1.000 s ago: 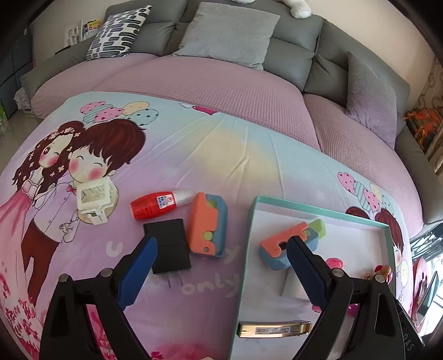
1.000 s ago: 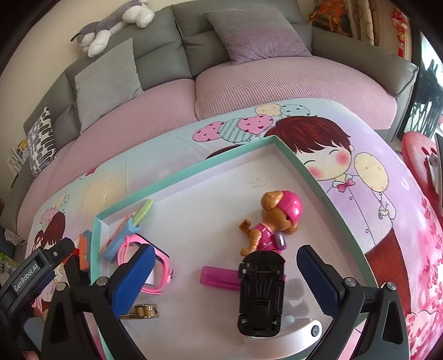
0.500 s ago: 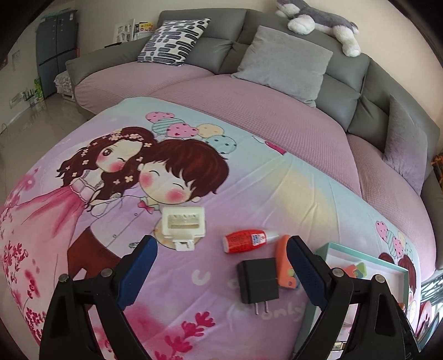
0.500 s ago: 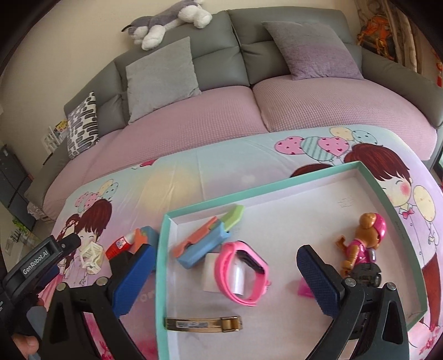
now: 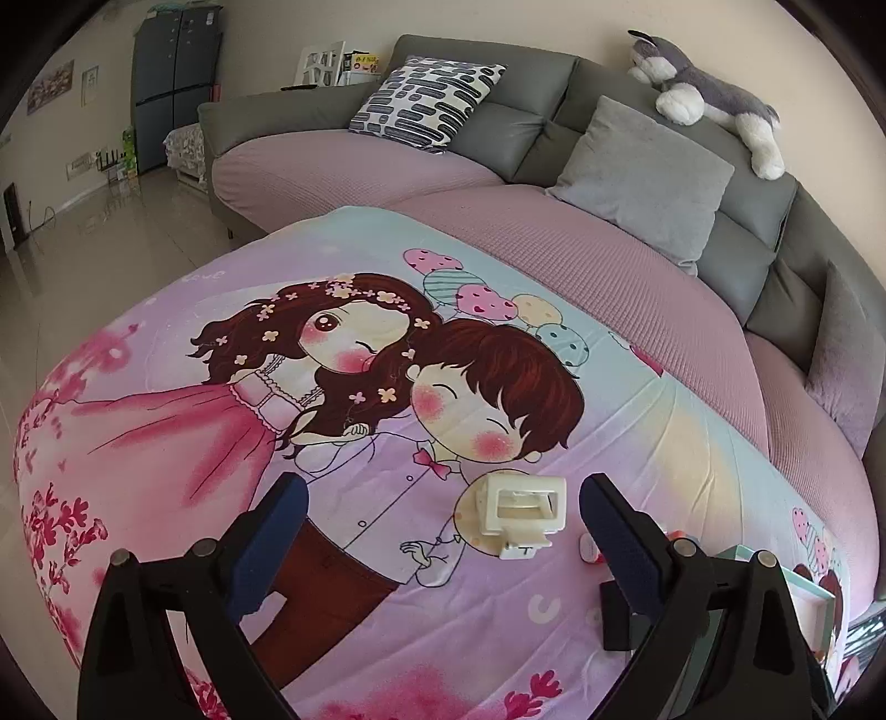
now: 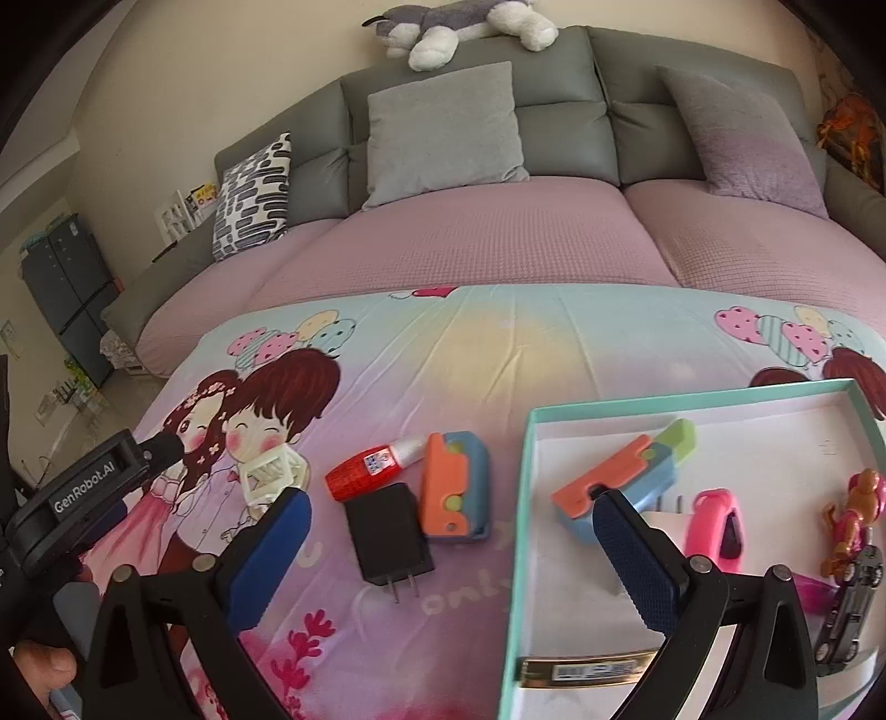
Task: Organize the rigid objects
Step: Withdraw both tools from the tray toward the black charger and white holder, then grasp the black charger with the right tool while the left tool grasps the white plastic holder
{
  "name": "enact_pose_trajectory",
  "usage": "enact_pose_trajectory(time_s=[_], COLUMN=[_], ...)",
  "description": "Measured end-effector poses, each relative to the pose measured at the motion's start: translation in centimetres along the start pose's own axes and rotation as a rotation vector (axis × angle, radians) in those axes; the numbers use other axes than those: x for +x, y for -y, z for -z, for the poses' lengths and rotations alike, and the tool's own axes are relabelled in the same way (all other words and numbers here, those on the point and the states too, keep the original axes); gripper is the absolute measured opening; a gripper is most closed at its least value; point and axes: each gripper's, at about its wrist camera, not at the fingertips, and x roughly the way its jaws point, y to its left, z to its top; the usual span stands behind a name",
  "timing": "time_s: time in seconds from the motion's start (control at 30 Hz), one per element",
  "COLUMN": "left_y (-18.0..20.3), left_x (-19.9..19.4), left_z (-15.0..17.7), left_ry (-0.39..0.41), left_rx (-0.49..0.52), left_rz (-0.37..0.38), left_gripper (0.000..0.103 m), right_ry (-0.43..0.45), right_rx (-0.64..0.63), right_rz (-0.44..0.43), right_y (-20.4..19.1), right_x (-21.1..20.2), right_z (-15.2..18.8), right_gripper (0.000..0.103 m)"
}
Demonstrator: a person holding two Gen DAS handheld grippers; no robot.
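A teal-rimmed box lies on the cartoon bedsheet and holds an orange-blue toy, a pink watch, a dog figure, a black toy car and a gold clip. Left of the box lie an orange-blue case, a black charger, a red glue bottle and a cream plastic clip. My right gripper is open and empty above the charger and box edge. My left gripper is open and empty, with the cream clip between its fingers' line of sight.
A grey sofa with a pink cover curves behind the sheet, with cushions and a plush dog on its back. The sheet's left edge drops to a tiled floor. The left gripper body shows at the right view's left edge.
Both grippers have swung left. The left view now centres on the cream clip, with the box almost out of sight. The right view has moved from the box interior to the loose objects.
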Motion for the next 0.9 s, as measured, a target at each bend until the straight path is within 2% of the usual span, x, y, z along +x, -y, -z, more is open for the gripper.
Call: enact_pose_trajectory(time_s=[0.07, 0.2, 0.3, 0.4, 0.63, 0.77, 0.9], left_y=[-1.1, -2.9, -3.4, -3.1, -1.7, -1.5, -0.5], left_x=[0.4, 1.4, 2.1, 2.5, 4.2, 5.1, 5.5], left_z=[-0.2, -0.2, -0.1, 0.0, 0.3, 0.5, 0.7], left_ry=[-0.001, -0.029, -0.038, -0.021, -0.071, -0.116, -0.139], left_rx=[-0.032, -0.108, -0.126, -0.101, 0.011, 0.019, 0.055], left_rz=[0.015, 0.065, 0.095, 0.089, 0.047, 0.073, 0.076], left_gripper=[0.099, 0.099, 0.099, 0.102, 0.103, 0.103, 0.103], right_ry=[-0.013, -0.030, -0.060, -0.086, -0.132, -0.136, -0.141], right_rx=[-0.014, -0.067, -0.076, -0.085, -0.090, -0.090, -0.104], right_rz=[-0.021, -0.027, -0.040, -0.035, -0.019, -0.009, -0.005], right_y=[-1.0, -2.9, -3.6, -4.1, -4.3, -4.2, -4.5], right_x=[0.7, 1.9, 2.9, 3.8, 5.5, 5.8, 6.0], right_z=[0.2, 0.7, 1.1, 1.4, 2.0, 2.1, 2.2], right_gripper=[0.102, 0.088, 0.081, 0.075, 0.064, 0.057, 0.056])
